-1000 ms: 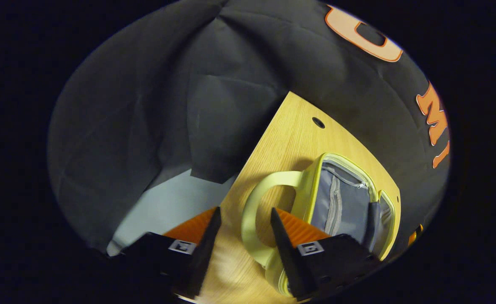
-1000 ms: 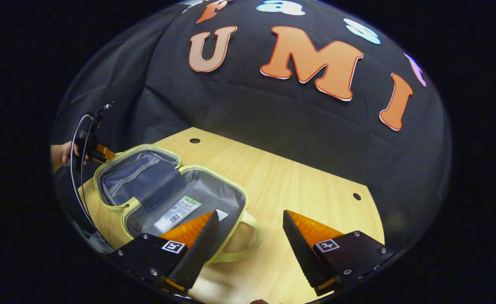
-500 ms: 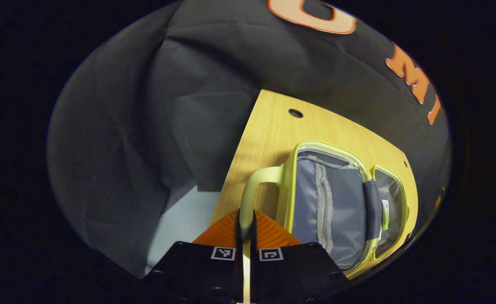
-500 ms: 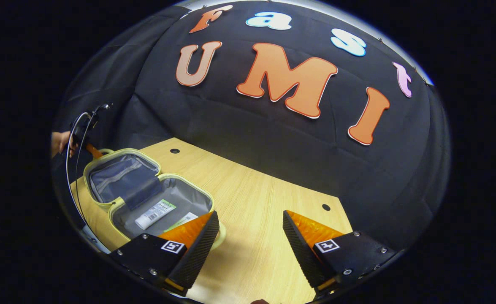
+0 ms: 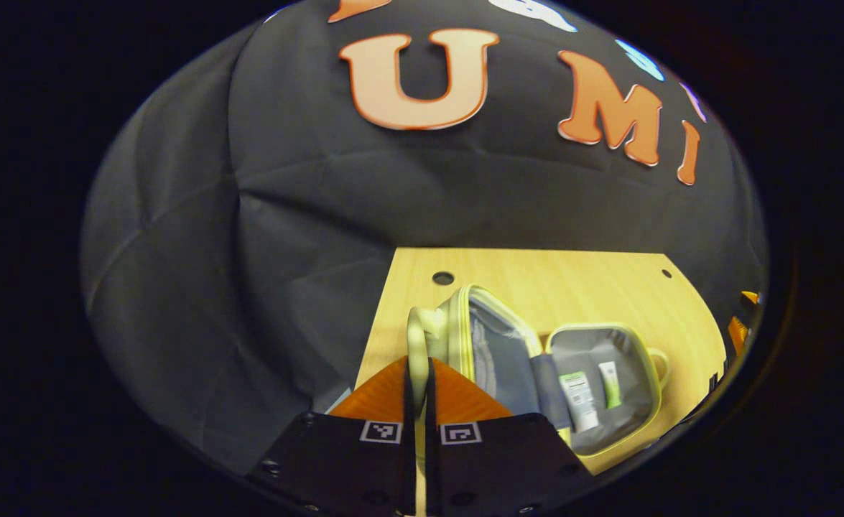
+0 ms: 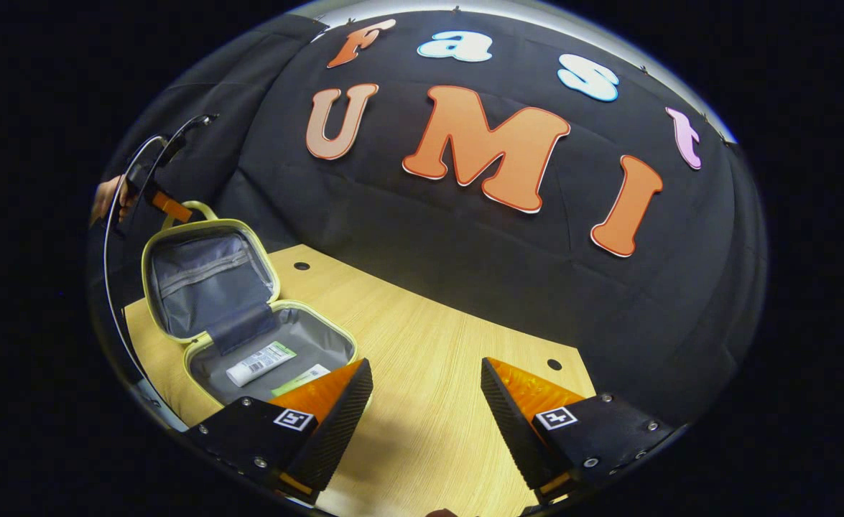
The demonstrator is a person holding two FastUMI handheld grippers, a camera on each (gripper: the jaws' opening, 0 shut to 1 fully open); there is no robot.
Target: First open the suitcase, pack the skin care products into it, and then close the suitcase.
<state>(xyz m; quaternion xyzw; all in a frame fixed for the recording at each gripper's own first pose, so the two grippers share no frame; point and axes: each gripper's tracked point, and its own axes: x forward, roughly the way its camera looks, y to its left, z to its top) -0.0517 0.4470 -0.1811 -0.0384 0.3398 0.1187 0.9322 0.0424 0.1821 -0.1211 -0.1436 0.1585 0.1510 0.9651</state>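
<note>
Gripping the pale yellow handle [image 5: 417,337] of the suitcase lid [image 5: 490,352], the left gripper [image 5: 417,388] had its jaws clamped together on that loop, and the lid stood raised to about upright above the base [image 5: 608,431]. In the right gripper view the same lid [image 6: 206,276] rose from the hinge side of the base [image 6: 278,352], its grey lining and zip pocket facing the open base, with the left gripper [image 6: 167,205] and a hand [image 6: 109,197] at the handle on top of it. Inside the suitcase base lay two skin care tubes: a white one [image 5: 578,398] nearer the hinge strap and a smaller green-tipped one [image 5: 610,384] beside it, both flat on the grey lining. The suitcase sat on the wooden worktop [image 6: 436,359], close to its edge. The right gripper [image 6: 427,402] hovered over bare worktop beside the suitcase base, jaws wide apart and holding nothing.
</note>
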